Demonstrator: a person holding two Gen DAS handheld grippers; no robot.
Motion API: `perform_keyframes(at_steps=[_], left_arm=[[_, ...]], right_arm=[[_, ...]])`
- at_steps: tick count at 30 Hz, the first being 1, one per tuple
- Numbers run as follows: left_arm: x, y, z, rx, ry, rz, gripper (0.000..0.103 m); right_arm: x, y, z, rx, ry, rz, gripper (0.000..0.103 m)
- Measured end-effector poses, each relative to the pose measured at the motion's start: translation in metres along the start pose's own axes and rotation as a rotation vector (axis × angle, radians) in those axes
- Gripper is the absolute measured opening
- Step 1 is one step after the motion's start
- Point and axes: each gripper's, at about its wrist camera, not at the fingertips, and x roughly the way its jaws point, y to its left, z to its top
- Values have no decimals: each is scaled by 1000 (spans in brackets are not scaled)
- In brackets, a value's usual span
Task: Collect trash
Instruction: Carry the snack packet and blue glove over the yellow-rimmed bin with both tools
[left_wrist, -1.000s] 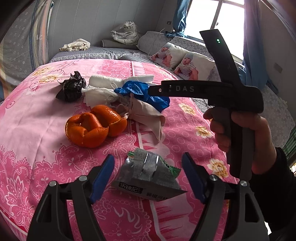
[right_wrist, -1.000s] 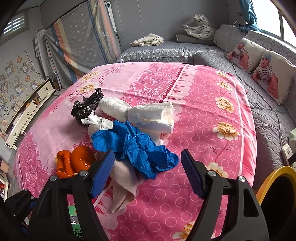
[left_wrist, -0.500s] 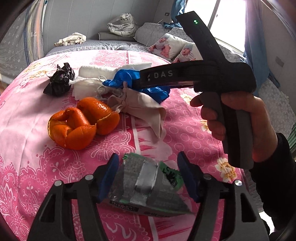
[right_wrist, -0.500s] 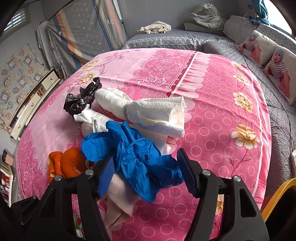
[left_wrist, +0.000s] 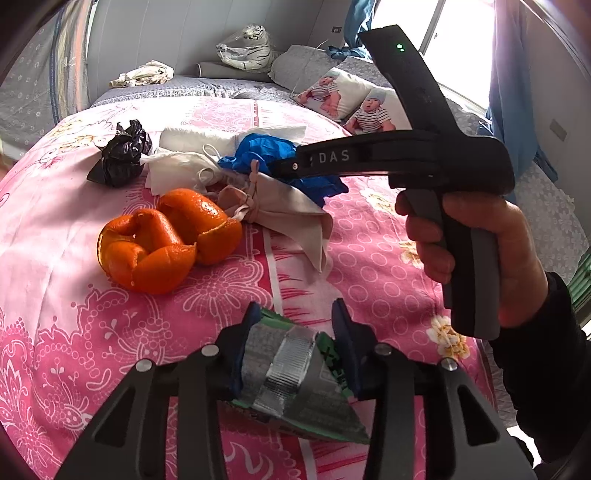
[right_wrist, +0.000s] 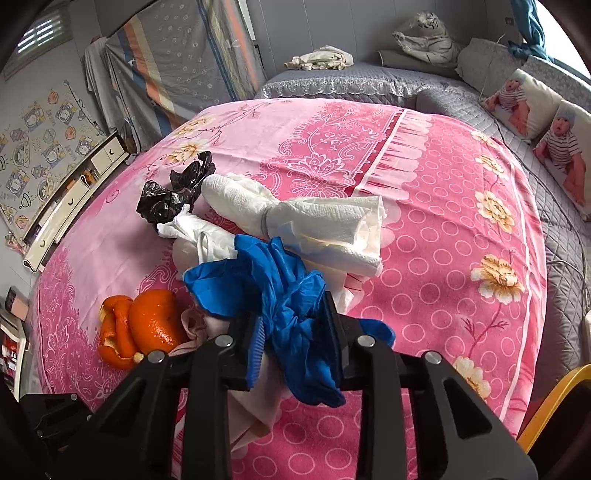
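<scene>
Big pink bedspread (right_wrist: 424, 155) has the trash piled mid-bed. On the pile, the right gripper (right_wrist: 297, 334) is pinching the blue glove (right_wrist: 273, 280). Nearer the bed's edge than the orange peel (left_wrist: 162, 240), the left gripper (left_wrist: 293, 343) is clamped on a silver snack wrapper (left_wrist: 291, 373).

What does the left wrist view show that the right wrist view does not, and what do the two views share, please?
Only the left wrist view shows the silver snack wrapper pinched in the left tongs, and the person's hand around the other tool's handle. Only the right wrist view shows the right tongs closed on the blue glove, a yellow rim at lower right, and the white drawers at left. Both show the orange peel, black bag, white paper towels, pink bedspread and baby-print pillows.
</scene>
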Motion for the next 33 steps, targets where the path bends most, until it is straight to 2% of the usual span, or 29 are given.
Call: perform_keyframes(at_steps=[1, 6, 12, 19, 33], left_arm=[[-2, -1, 0, 5, 0, 1, 32], [-16, -5, 2, 38, -35, 15, 32], [-35, -7, 9, 27, -67, 52, 32], [-63, -28, 26, 77, -132, 83, 32], [-84, -96, 60, 219, -228, 14, 32]], right_arm=[[-2, -2, 0, 5, -2, 0, 25], [-18, -9, 1, 32, -33, 6, 24], [-49, -13, 5, 56, -88, 33, 24], [-86, -19, 6, 80, -139, 37, 24], [-169, -67, -5, 158, -292, -57, 24]])
